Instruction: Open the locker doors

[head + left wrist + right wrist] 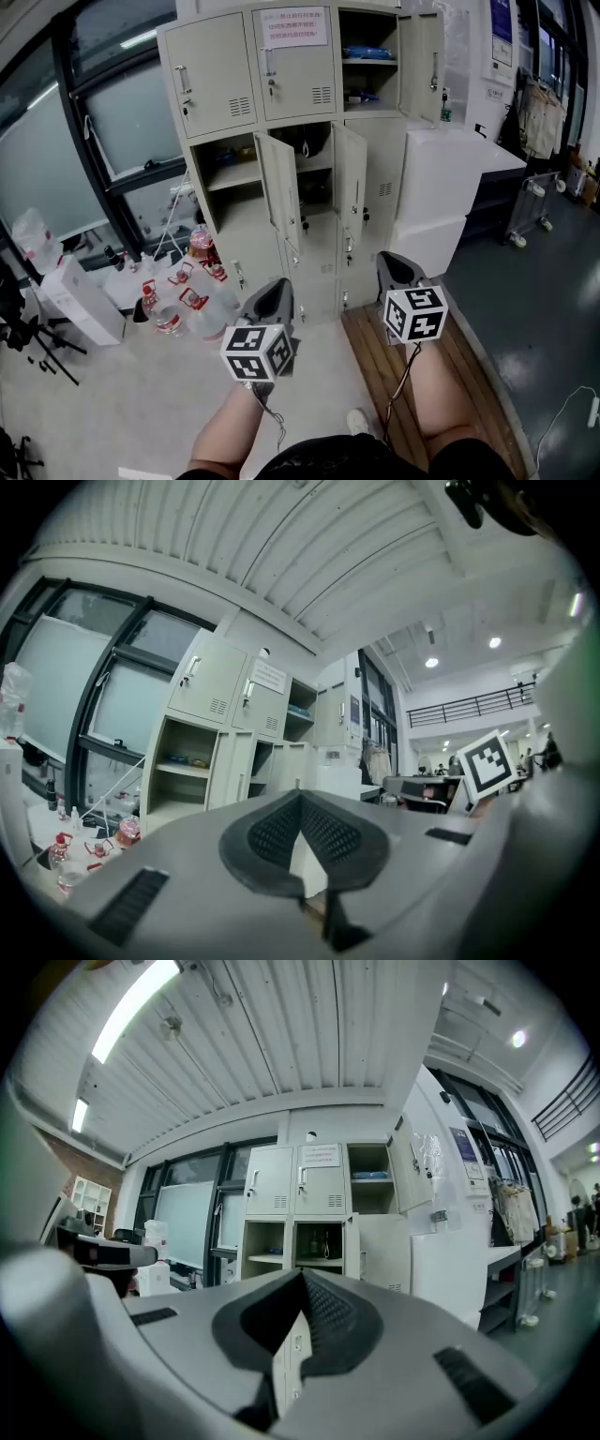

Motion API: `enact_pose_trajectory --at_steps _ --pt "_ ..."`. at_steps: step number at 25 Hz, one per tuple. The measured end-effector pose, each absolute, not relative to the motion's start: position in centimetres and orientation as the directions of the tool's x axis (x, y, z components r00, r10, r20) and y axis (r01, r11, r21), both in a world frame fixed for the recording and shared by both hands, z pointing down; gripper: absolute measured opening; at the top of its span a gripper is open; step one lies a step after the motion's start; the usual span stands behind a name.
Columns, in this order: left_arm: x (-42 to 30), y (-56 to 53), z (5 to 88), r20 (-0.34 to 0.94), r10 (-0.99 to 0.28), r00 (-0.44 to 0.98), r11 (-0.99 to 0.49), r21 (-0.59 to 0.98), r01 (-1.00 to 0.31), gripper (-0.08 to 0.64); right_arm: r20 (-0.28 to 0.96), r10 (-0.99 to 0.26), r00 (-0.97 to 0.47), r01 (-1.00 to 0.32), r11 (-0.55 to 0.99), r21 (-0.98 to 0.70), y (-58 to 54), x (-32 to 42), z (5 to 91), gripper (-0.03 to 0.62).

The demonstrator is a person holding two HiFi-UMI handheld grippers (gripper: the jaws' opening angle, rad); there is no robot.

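Locker doors [214,75] at top left are closed; left gripper [270,298] and right gripper [398,274] are both clenched, empty. Reaching up, they could knock the open middle doors [279,192].

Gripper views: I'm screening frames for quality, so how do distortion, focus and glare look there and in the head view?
Left gripper view: heavy fisheye, dark round border, lockers sharp, left gripper soft up close. Right gripper view: same fisheye, ceiling light strip blown out. Head view: milder edge bending, even light, no strong glare.
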State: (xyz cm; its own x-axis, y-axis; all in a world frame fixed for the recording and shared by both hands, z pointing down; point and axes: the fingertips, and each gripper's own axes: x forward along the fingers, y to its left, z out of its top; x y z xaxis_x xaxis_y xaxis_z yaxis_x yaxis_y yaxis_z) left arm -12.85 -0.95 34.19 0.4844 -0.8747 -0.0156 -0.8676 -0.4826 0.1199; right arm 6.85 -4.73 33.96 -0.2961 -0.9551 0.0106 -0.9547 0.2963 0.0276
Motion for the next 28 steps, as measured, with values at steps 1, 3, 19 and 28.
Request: enact_pose_trajectory --at_steps 1,3,19,28 --pt "-13.0 -0.5 34.2 -0.017 -0.872 0.489 -0.487 0.118 -0.865 -0.002 0.009 -0.956 -0.292 -0.956 0.292 0.029 -4.1 6.7 34.0 0.000" --pt "-13.1 0.4 34.3 -0.018 -0.867 0.497 -0.496 0.114 -0.861 -0.002 0.005 -0.959 -0.282 -0.959 0.282 0.029 -3.0 6.5 34.0 0.000" --pt "-13.7 2.7 33.6 -0.030 -0.861 0.507 -0.507 0.108 -0.855 -0.002 0.003 -0.967 -0.254 -0.967 0.254 0.036 0.1 6.5 33.5 0.000" --pt "-13.8 3.1 33.7 -0.029 -0.865 0.502 -0.502 0.106 -0.858 -0.002 0.008 -0.965 -0.261 -0.965 0.261 0.036 0.4 6.4 33.8 0.000"
